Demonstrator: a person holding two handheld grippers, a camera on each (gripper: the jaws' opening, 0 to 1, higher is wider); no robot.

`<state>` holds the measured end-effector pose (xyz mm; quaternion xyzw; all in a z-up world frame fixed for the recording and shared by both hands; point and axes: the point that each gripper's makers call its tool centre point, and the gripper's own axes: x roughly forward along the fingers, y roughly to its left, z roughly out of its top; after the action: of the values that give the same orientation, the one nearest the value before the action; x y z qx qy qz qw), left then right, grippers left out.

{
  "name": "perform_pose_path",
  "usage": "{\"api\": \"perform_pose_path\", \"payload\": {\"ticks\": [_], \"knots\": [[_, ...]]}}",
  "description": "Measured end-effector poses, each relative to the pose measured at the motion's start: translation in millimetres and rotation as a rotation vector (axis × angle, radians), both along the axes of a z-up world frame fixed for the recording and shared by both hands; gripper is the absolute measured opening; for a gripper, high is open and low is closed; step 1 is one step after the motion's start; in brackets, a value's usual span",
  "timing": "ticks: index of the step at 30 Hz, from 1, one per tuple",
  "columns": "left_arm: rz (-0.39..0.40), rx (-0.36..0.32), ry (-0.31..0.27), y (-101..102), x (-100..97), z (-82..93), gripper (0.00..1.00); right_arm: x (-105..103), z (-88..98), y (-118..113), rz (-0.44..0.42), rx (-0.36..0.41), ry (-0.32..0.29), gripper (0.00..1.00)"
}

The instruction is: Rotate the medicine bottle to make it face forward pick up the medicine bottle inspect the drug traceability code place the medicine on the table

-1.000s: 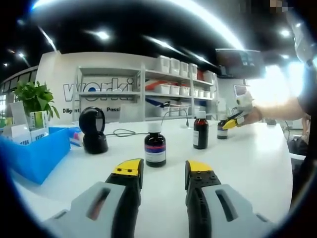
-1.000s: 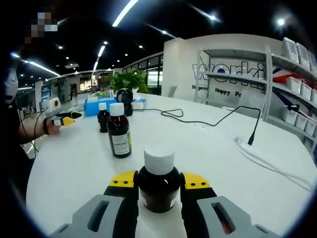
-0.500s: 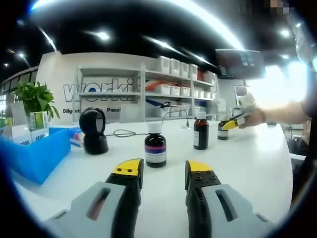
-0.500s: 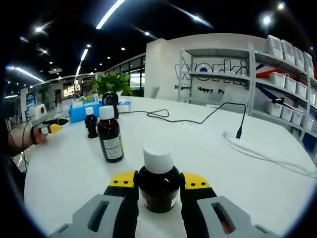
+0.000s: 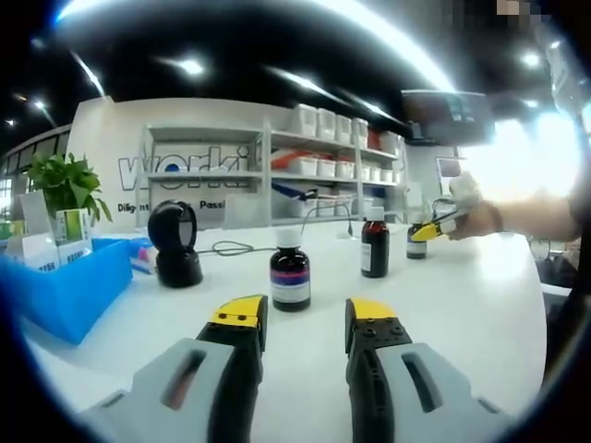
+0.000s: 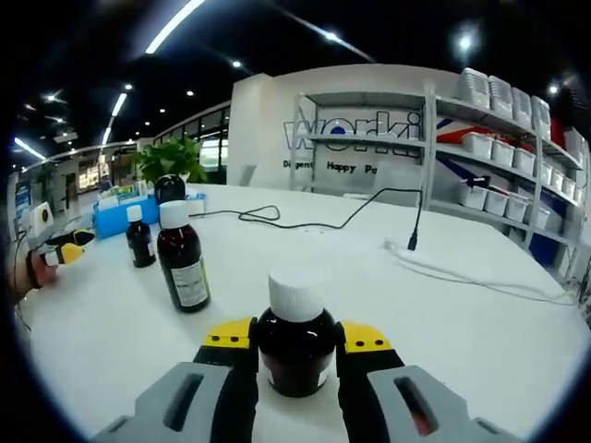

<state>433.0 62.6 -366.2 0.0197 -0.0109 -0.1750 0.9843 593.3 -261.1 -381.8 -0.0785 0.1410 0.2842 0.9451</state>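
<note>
A dark medicine bottle (image 6: 295, 346) with a white cap stands between the yellow-tipped jaws of my right gripper (image 6: 295, 334), which is shut on it. From the left gripper view, that same bottle (image 5: 415, 243) rests on the white table (image 5: 462, 305) at the far right, with the right gripper (image 5: 434, 229) and a hand around it. My left gripper (image 5: 305, 316) is open and holds nothing, hovering low over the table. Ahead of it stand a bottle with a purple-striped label (image 5: 290, 277) and another dark bottle (image 5: 374, 243). The left gripper (image 6: 60, 251) appears far left in the right gripper view.
Two more bottles (image 6: 182, 269) (image 6: 139, 237) stand left of the held one. A black round device (image 5: 175, 245), a blue bin (image 5: 65, 288) and a plant (image 5: 65, 183) lie at the left. A black cable (image 6: 305, 221) crosses the table (image 6: 480, 341). Shelves (image 6: 499, 166) line the back.
The right gripper view has swung, so the other bottles and background slid left, while the bottle stays clamped in its jaws. The left gripper has not moved.
</note>
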Motion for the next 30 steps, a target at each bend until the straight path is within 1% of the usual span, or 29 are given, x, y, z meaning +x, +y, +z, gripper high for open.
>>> {"api": "perform_pose_path", "payload": {"ticks": [3, 6, 13, 15, 16, 17, 18, 20, 21, 22, 24, 25, 26, 27, 30], "knots": [[0.001, 0.001, 0.001, 0.2, 0.1, -0.3, 0.27, -0.5, 0.0, 0.1, -0.026, 0.011, -0.008, 0.29], [-0.001, 0.002, 0.001, 0.3, 0.3, -0.5, 0.27, 1.1, 0.0, -0.8, -0.033, 0.022, -0.012, 0.29], [-0.001, 0.002, -0.002, 0.4, 0.1, 0.0, 0.27, 1.2, 0.0, 0.1, -0.021, 0.022, -0.016, 0.29], [-0.001, 0.002, -0.002, 0.5, 0.1, 0.0, 0.27, -1.0, -0.3, 2.6, 0.029, 0.01, -0.031, 0.31], [-0.001, 0.002, -0.002, 0.6, 0.0, 0.0, 0.27, -3.4, 0.1, 4.3, 0.049, 0.04, -0.015, 0.33], [-0.001, 0.002, -0.003, 0.6, 0.0, 0.0, 0.27, -4.8, 3.4, 5.2, 0.067, 0.085, -0.01, 0.35], [-0.001, 0.002, -0.002, 0.7, 0.0, 0.0, 0.27, -5.3, 6.0, 3.4, 0.077, 0.113, -0.004, 0.38], [-0.001, 0.002, -0.001, 0.7, 0.1, -0.4, 0.27, -5.3, 8.4, -1.7, 0.108, 0.098, -0.014, 0.43], [-0.001, 0.002, -0.001, 0.5, 0.1, -0.4, 0.27, -5.1, 8.8, -4.1, 0.138, 0.068, -0.025, 0.44], [-0.002, 0.001, -0.001, 0.5, 0.1, -0.3, 0.27, -3.9, 10.5, -8.6, 0.164, 0.041, -0.039, 0.44], [-0.003, 0.001, -0.002, 0.4, -0.1, -0.1, 0.27, -3.7, 14.8, -14.0, 0.188, 0.044, -0.035, 0.44], [-0.002, 0.001, -0.002, 0.3, -0.1, -0.1, 0.27, -3.6, 17.6, -14.8, 0.197, 0.054, -0.037, 0.43], [-0.002, 0.002, -0.002, 0.3, -0.2, 0.0, 0.27, -5.3, 22.7, -12.7, 0.228, 0.085, -0.04, 0.43], [-0.002, 0.002, -0.003, 0.4, -0.2, 0.0, 0.27, -7.3, 25.9, -12.3, 0.24, 0.123, -0.023, 0.43], [0.001, 0.0, -0.004, 1.0, -0.2, 0.4, 0.27, -8.2, 32.1, -13.3, 0.276, 0.133, -0.021, 0.44]]}}
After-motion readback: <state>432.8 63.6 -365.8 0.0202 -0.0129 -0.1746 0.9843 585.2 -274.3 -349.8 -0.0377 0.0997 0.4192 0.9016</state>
